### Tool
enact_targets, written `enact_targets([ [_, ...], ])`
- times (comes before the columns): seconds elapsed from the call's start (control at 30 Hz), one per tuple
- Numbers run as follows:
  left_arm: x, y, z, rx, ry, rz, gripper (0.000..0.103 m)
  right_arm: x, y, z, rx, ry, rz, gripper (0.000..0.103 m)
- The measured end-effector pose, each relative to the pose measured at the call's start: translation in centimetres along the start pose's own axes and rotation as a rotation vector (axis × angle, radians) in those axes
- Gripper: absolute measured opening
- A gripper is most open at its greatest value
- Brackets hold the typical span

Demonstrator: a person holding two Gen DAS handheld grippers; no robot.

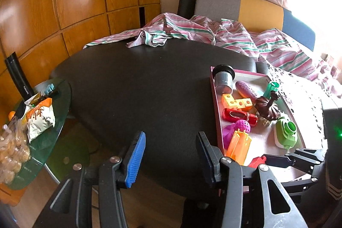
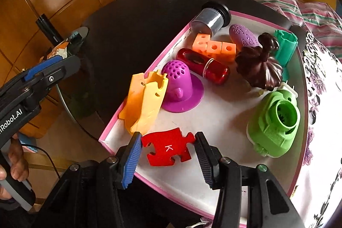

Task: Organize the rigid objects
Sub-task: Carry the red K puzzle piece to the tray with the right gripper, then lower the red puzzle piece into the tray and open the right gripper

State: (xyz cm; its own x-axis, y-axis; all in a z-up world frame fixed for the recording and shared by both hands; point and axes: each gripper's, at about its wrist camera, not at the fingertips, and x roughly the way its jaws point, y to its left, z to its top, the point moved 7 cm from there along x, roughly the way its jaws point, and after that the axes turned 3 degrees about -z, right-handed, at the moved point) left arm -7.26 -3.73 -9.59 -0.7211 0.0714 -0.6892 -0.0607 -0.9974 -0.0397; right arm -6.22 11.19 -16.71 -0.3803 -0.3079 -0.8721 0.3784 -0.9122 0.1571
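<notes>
A red jigsaw piece (image 2: pixel 167 149) marked K lies low over the near end of the pink-rimmed tray (image 2: pixel 213 121). My right gripper (image 2: pixel 167 142) is shut on it, one pad on each edge. In the tray lie a yellow-orange part (image 2: pixel 143 104), a purple holed cup (image 2: pixel 181 87), a red capsule (image 2: pixel 203 65), orange cubes (image 2: pixel 213 47), a grey cylinder (image 2: pixel 209 18), a dark brown piece (image 2: pixel 258 65) and a green toy (image 2: pixel 275 121). My left gripper (image 1: pixel 171 155) hangs open and empty above the black table (image 1: pixel 139 89), left of the tray (image 1: pixel 215 104).
A striped cloth (image 1: pixel 192 31) is bunched at the table's far side before a chair (image 1: pixel 245 5). A glass side table (image 1: pixel 57 121) with snack bags stands at the left. A floral cloth (image 2: pixel 320 82) lies right of the tray. A hand (image 2: pixel 15 159) holds the left gripper's handle.
</notes>
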Motion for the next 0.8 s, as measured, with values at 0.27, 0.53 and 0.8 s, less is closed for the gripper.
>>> enact_targets([
  [0.27, -0.6, -0.9, 0.0, 0.009, -0.007, -0.011, 0.052, -0.6, -0.2, -0.5, 0.013, -0.015, -0.021, 0.051],
  [0.53, -1.2, -2.0, 0.1, 0.02, -0.022, -0.029, 0.061, -2.7, -0.6, -0.5, 0.05, -0.099, -0.048, 0.059],
  [0.8, -1.9, -3.4, 0.5, 0.019, -0.042, -0.047, 0.077, -6.4, -2.4, 1.0, 0.137, -0.281, -0.299, 0.059],
])
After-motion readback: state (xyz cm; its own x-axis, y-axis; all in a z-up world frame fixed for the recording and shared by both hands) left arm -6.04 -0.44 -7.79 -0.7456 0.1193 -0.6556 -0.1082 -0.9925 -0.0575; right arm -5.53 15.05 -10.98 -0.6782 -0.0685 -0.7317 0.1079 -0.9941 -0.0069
